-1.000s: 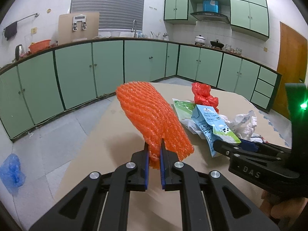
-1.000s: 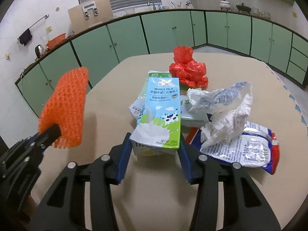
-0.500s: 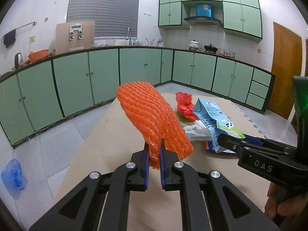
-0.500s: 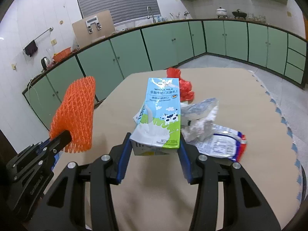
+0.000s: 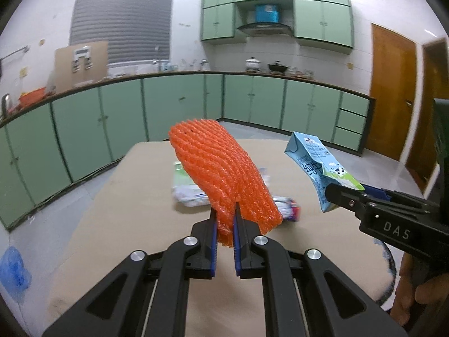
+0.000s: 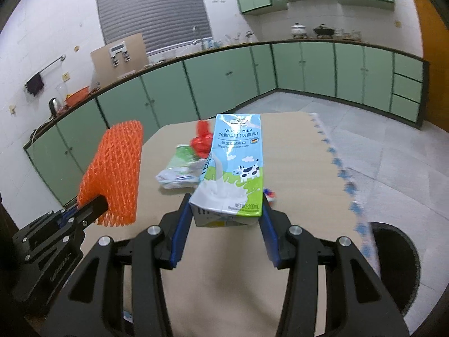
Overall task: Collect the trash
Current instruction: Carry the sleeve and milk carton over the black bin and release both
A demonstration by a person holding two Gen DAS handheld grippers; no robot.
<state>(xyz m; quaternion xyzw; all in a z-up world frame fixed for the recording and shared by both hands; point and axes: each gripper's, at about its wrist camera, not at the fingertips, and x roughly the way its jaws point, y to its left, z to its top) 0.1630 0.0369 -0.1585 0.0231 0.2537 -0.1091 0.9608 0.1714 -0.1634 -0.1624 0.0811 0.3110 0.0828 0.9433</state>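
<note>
Holding the orange foam net (image 5: 221, 174) up in the air with the left hand-held gripper (image 5: 224, 226), squeezed almost shut on the net's bottom edge. Gripping the milk carton (image 6: 234, 168) at its bottom end with the right hand-held gripper (image 6: 226, 220), spread about as wide as the carton. Lifting both above the surface (image 6: 294, 151), near side of the leftover pile. Leaving the red plastic bag (image 6: 202, 140) and the flat wrappers (image 6: 179, 168) lying behind the carton. Seeing a dark round opening (image 6: 393, 255) low and right of the carton, maybe a bin, hard telling. Risking a slip: pinching only a thin bit of soft net, so swinging fast might be shaking it loose. Risking a crushed or tipping carton too, squeezing just one end.
</note>
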